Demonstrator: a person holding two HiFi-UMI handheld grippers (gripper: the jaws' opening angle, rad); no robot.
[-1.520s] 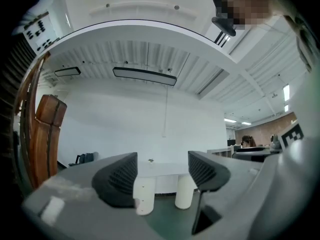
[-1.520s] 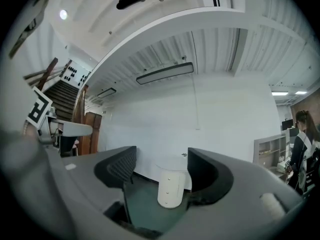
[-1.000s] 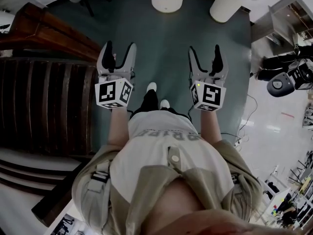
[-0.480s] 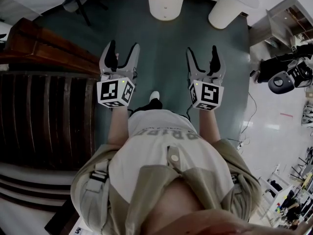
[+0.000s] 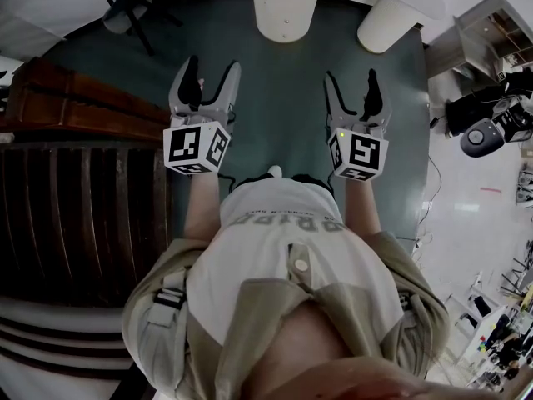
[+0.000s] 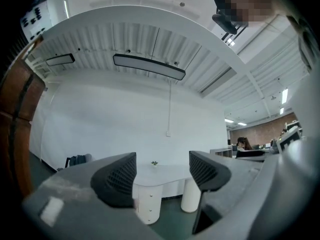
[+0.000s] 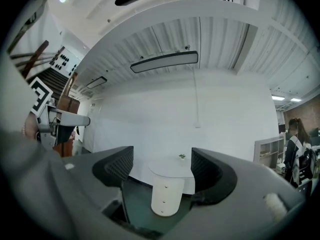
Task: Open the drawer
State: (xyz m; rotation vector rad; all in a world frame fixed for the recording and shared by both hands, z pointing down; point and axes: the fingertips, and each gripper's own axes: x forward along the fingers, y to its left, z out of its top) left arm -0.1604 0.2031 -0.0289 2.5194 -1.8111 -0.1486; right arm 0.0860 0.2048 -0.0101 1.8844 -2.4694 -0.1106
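The person holds the left gripper (image 5: 211, 69) and the right gripper (image 5: 351, 82) out in front, side by side, over a dark green carpet (image 5: 283, 107). Both are up in the air and touch nothing.

In the left gripper view, the left gripper (image 6: 162, 171) has its jaws wide apart with nothing in them. Far ahead between the jaws is a white table (image 6: 165, 173) with a tiny plant (image 6: 154, 163) on top.

In the right gripper view, the right gripper (image 7: 162, 166) also has its jaws wide apart and holds nothing. Straight ahead between these jaws, well apart from them, stands a white round cabinet (image 7: 165, 196) under the table. It has three small knobs (image 7: 165, 199) in a line, one above the other. I cannot tell where one drawer ends and the next starts, and nothing is pulled out.

In the head view, the white round cabinet (image 5: 285, 7) is ahead of both grippers, between them. A plain white round leg (image 5: 385, 19) stands ahead of the right jaws. A brown wooden staircase (image 5: 75, 198) is beside the left jaws, on their outer side.
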